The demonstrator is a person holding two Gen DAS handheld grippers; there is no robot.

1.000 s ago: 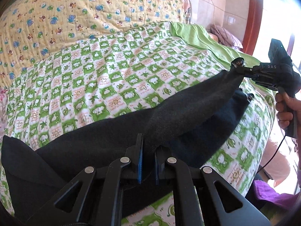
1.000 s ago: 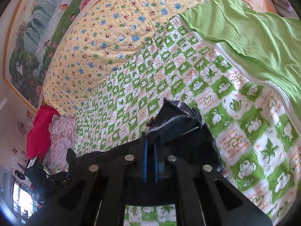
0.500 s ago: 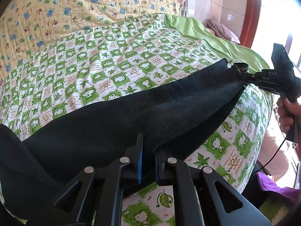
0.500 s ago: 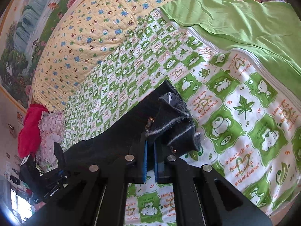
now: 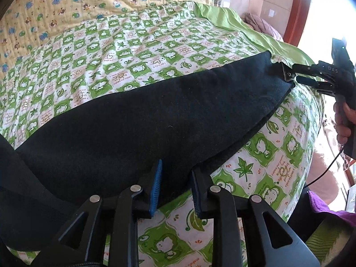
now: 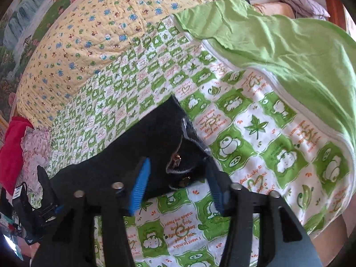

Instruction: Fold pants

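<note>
1. Black fleece pants [image 5: 155, 120] now lie flat in a long strip across the green-and-white checked frog-print bedsheet [image 5: 142, 51]; a second ago they hung stretched between both grippers.
2. Left gripper [image 5: 175, 173] was clamped on the near edge and its jaws are opening, cloth between them but not pinched.
3. Right gripper [image 6: 178, 173] is opening too, with the waistband end lying loose between its blue pads [image 6: 140, 184].
4. Looks like the lengthwise fold is laid down, so the next fold is probably end-to-end.

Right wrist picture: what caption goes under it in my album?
Opening right gripper lets dark pants down on green checked quilt.
</note>
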